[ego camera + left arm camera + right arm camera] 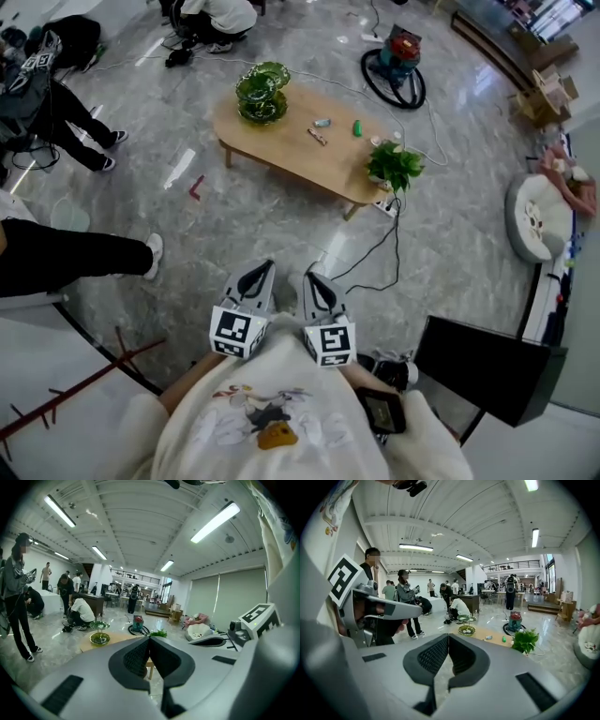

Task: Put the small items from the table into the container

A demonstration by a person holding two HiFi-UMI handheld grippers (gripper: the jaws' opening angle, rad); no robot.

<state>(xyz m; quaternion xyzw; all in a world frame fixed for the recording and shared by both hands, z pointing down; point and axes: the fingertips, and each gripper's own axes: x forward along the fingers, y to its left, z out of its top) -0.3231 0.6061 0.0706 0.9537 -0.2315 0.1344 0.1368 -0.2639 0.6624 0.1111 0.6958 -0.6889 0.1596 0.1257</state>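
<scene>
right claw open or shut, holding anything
Shut and empty: in the right gripper view the right claw has its jaws meeting at the tips, with nothing between them.

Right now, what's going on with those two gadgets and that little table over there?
A person holds a left gripper and a right gripper, both shut with nothing in them. Ahead, well apart from them, stands a low wooden table with a green tiered dish, a few small items and a potted plant. The items lie on the tabletop, untouched.
</scene>
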